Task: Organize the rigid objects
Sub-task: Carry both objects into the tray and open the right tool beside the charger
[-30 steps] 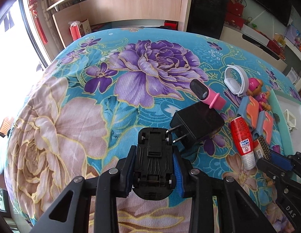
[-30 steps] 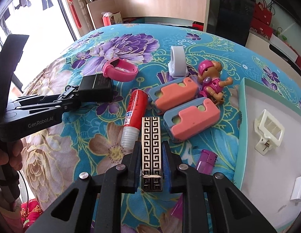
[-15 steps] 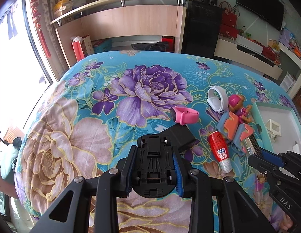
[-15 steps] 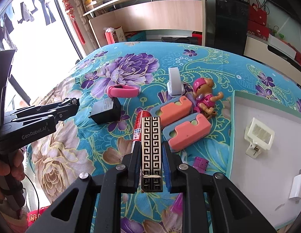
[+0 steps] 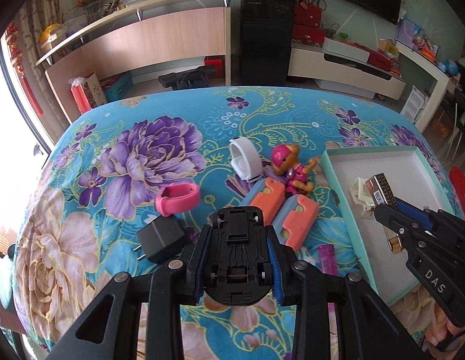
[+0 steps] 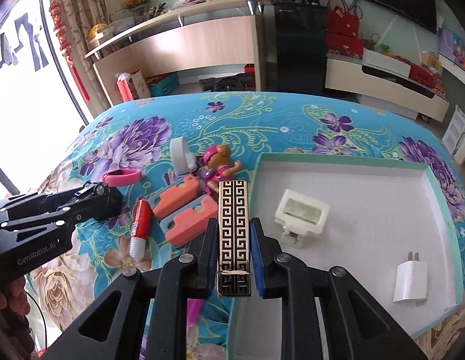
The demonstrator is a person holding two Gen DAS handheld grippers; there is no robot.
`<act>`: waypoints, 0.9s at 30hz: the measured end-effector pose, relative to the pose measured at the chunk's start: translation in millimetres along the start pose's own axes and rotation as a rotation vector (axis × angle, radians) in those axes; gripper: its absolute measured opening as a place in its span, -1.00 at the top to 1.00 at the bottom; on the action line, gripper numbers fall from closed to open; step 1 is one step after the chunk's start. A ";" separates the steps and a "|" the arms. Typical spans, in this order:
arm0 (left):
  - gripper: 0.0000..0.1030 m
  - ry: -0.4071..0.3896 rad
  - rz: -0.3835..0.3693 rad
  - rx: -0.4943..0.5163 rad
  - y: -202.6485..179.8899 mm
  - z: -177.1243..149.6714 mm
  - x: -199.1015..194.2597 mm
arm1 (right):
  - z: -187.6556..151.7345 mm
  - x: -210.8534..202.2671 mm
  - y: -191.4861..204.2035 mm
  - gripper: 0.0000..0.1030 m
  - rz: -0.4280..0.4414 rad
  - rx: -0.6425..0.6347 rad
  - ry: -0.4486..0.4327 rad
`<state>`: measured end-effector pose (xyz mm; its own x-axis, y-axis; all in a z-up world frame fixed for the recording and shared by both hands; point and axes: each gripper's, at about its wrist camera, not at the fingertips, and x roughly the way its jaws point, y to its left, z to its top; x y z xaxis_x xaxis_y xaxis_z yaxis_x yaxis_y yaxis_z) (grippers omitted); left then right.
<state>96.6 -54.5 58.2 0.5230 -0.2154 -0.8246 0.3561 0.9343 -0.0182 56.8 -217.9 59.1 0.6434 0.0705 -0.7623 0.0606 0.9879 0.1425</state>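
Left gripper [image 5: 237, 247]: clenching a small black plastic toy car [image 5: 236, 253], underside facing the camera, and holding it above the floral turquoise bedspread [image 5: 262, 120].

Right gripper [image 6: 234, 247]: gripping a slim rectangular case with a black-and-gold Greek-key pattern [image 6: 234, 225], and holding it over the left rim of the shallow mint-edged white tray [image 6: 436, 198]; the left wrist view is showing this case above the tray floor.

Lying inside the tray: a cream plastic hair claw clip [image 6: 301, 214] near the middle and a white plug adapter [image 6: 411, 279] toward the near right corner, well apart.

Lying on the bedspread, left of the tray:
- a black wall charger with two metal prongs [image 5: 160, 240], just left of the toy car
- a pink silicone watch band [image 5: 178, 199] beyond the charger
- a white watch band [image 5: 243, 163] standing on edge
- a pink-helmeted puppy figurine [image 5: 292, 168] beside the white band
- two blue-and-coral foam blocks [image 5: 280, 207] lying side by side
- a red glue stick with a clear cap [image 6: 139, 228] left of the blocks
- a purple lighter [image 5: 327, 258] near the tray's edge
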 end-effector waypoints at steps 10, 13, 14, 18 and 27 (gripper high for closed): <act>0.31 0.020 -0.060 0.127 -83.7 12.9 10.4 | -9.4 -12.5 -78.1 0.59 -0.124 0.160 -0.011; 0.31 0.030 -0.071 0.164 -105.3 13.3 15.4 | -14.7 -14.8 -96.0 0.59 -0.171 0.193 -0.004; 0.31 0.033 -0.076 0.175 -111.9 13.3 17.1 | -16.3 -15.0 -102.2 0.59 -0.181 0.207 0.000; 0.31 0.047 -0.091 0.213 -134.4 11.9 23.9 | -22.5 -16.5 -121.6 0.59 -0.220 0.245 0.012; 0.31 0.086 -0.108 0.258 -164.0 4.4 42.1 | -31.5 -20.2 -145.0 0.59 -0.257 0.299 0.022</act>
<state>63.6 -218.0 29.0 0.4079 -0.2746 -0.8707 0.5967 0.8020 0.0267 11.0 -358.2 33.9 0.5618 -0.1678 -0.8101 0.4392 0.8903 0.1202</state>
